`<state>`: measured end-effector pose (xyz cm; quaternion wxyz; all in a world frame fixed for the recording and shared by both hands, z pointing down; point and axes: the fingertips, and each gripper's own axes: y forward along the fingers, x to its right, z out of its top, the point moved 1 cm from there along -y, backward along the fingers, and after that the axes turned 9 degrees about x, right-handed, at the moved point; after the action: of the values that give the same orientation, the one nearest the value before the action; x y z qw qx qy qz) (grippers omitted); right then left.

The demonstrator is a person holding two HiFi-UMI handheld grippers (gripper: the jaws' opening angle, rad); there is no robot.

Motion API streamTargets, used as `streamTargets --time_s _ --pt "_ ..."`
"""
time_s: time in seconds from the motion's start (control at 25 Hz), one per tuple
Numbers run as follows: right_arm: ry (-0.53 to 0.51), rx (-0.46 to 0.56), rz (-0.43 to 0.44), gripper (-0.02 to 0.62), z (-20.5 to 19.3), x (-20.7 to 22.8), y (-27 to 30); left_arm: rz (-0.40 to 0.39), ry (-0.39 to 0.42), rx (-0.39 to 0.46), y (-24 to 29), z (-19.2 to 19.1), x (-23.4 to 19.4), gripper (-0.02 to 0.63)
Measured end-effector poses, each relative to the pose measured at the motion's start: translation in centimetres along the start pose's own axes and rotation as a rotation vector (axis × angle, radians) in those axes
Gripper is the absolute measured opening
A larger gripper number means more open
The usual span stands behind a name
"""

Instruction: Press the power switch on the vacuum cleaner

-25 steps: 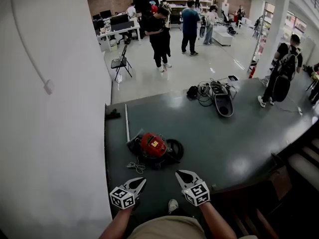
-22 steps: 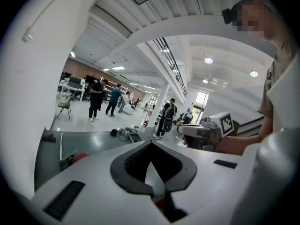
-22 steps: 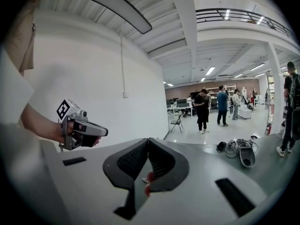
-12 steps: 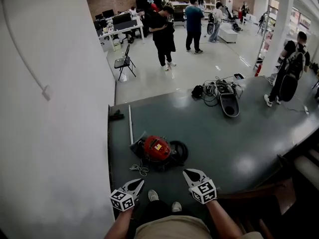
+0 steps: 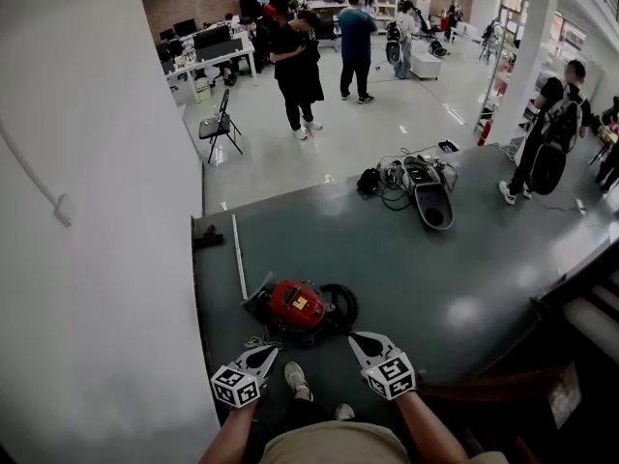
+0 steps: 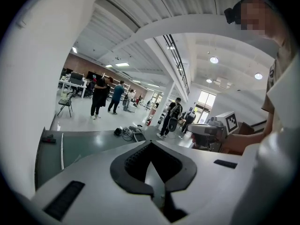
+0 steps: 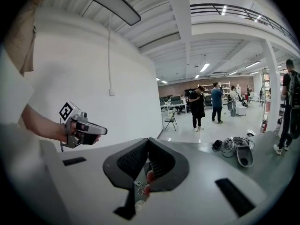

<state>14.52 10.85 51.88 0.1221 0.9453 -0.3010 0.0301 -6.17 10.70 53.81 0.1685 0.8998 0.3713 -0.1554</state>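
Observation:
The vacuum cleaner, red-topped with a black body and a black hose loop, lies on the dark green floor just ahead of my feet. Both grippers hang above the floor short of it, touching nothing. My left gripper is shut and empty, to the left of and nearer than the vacuum. My right gripper is shut too, close to the vacuum's near right side. In the right gripper view a sliver of the red vacuum shows through the slot below the shut jaws. The power switch cannot be made out.
A white wall runs along the left. A thin white tube and a coiled white cord lie near the vacuum. A grey vacuum with cables sits further off. Wooden stairs rise at the right. Several people stand beyond.
I have stepped closer: the vacuum now sits nearer the grippers in the head view, and a shoe shows between them. Both grippers stay shut in the same pose.

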Motion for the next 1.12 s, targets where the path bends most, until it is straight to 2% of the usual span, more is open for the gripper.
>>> streamTargets --time_s 0.24,0.56,0.84,1.12 --pt "0.024 -0.011 -0.084 0.011 0.9 2.7 7.0 -0.093 0.052 -0.054 5.4 3.2 -6.4 0.005" --pt "-0.016 -0.034 -0.136 0.011 2.1 4.6 15.5 -0.146 0.041 -0.064 9.0 5.8 -14.0 0.005" --pt "0.000 -0.057 -0.172 0.011 1.0 5.0 19.1 -0.171 -0.022 -0.096 10.4 5.7 -18.1 0.005" --pt "0.011 -0.130 -0.153 0.011 -3.2 6.6 23.8 -0.179 0.009 -0.200 13.3 3.3 -20.9 0.005"
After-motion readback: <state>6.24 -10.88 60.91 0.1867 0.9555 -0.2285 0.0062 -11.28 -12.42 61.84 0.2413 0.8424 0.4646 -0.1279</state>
